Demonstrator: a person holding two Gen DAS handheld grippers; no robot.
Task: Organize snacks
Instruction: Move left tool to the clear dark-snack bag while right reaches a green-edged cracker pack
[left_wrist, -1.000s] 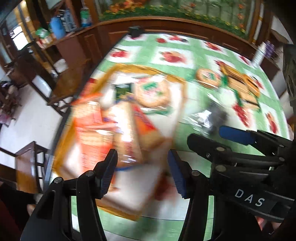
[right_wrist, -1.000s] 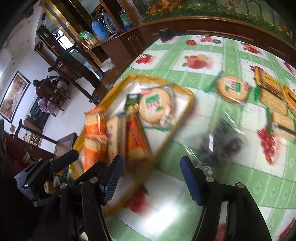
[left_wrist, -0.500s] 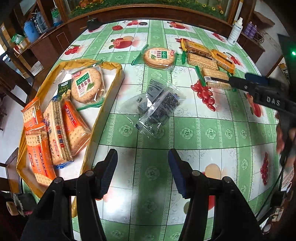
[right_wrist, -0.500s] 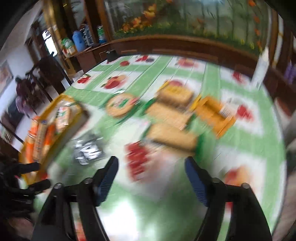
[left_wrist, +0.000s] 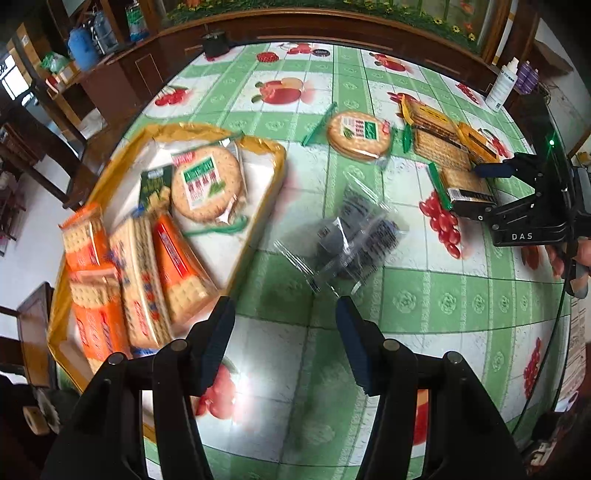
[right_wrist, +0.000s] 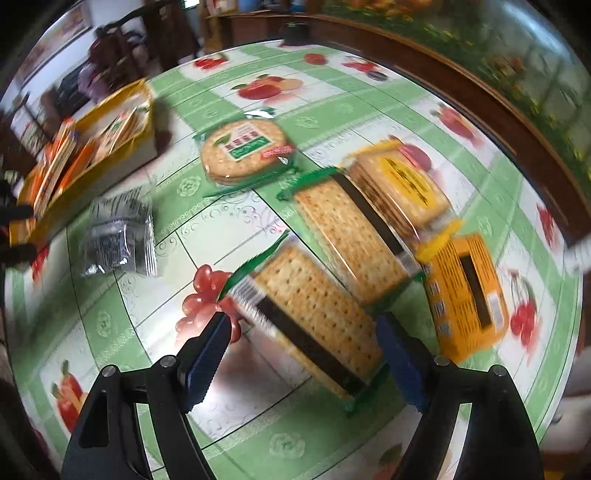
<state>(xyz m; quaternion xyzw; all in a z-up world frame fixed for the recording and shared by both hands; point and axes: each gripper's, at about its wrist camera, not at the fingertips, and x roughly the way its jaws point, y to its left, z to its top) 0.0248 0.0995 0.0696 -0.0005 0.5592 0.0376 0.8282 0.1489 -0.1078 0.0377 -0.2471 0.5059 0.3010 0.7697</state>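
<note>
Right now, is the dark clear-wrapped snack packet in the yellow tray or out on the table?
Out. The dark packet lies on the green tablecloth, beside the yellow tray.

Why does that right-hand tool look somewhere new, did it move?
Yes. The right gripper went from the yellow tray across to the cracker pack, its fingers just opened, empty.

Both wrist cams look down, sharing tablecloth.

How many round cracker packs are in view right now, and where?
2. One round cracker pack lies inside the yellow tray; the other round pack lies on the tablecloth. Others may be hidden.
</note>
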